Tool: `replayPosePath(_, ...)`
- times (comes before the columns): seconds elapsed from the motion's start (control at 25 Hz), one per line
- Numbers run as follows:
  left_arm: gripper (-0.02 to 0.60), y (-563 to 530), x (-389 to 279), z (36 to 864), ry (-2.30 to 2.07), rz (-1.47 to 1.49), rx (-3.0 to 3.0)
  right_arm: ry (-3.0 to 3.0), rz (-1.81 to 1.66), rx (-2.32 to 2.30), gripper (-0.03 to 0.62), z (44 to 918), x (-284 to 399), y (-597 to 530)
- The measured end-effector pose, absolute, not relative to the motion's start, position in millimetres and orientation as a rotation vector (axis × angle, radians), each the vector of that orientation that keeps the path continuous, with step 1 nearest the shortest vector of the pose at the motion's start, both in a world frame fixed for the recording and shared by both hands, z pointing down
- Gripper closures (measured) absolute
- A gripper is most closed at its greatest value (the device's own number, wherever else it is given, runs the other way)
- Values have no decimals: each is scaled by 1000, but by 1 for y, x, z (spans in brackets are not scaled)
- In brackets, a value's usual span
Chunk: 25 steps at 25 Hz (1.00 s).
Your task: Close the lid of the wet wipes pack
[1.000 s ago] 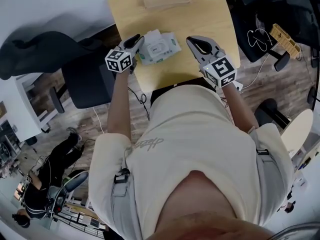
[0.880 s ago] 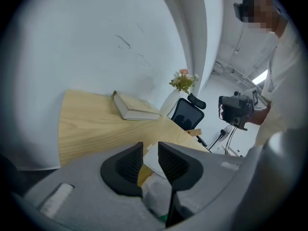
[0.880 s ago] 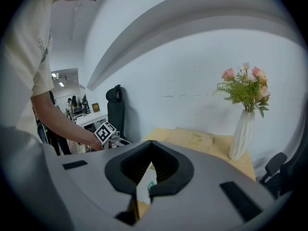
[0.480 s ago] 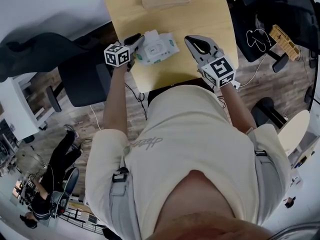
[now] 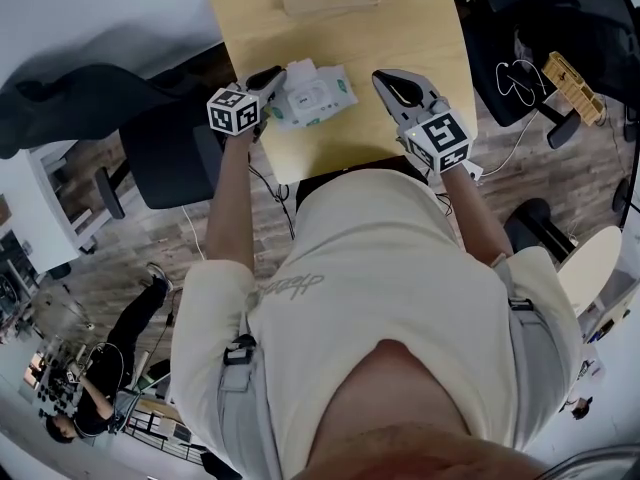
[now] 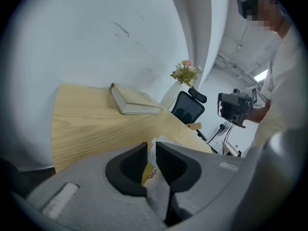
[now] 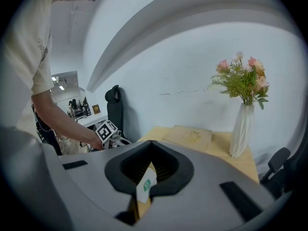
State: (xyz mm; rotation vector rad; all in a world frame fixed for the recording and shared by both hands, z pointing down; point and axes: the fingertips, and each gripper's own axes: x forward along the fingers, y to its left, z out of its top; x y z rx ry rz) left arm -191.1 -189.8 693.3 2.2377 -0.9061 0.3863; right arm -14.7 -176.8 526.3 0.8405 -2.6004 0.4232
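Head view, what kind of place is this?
Likely an office or lab workspace: a wooden desk, black office chairs on either side of it, and cables trailing over the wood floor.

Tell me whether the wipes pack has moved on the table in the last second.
No. The pack keeps its place by the table's left edge.

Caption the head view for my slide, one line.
Left gripper, fingers just closing on the edge of the wet wipes pack; right gripper hovers apart.
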Motion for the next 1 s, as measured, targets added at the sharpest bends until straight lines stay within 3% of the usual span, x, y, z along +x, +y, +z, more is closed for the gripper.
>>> replayPosePath(1.0,541,-146,-167,645,-929,429,2337,-2664,383,794,592,513,-6,-145)
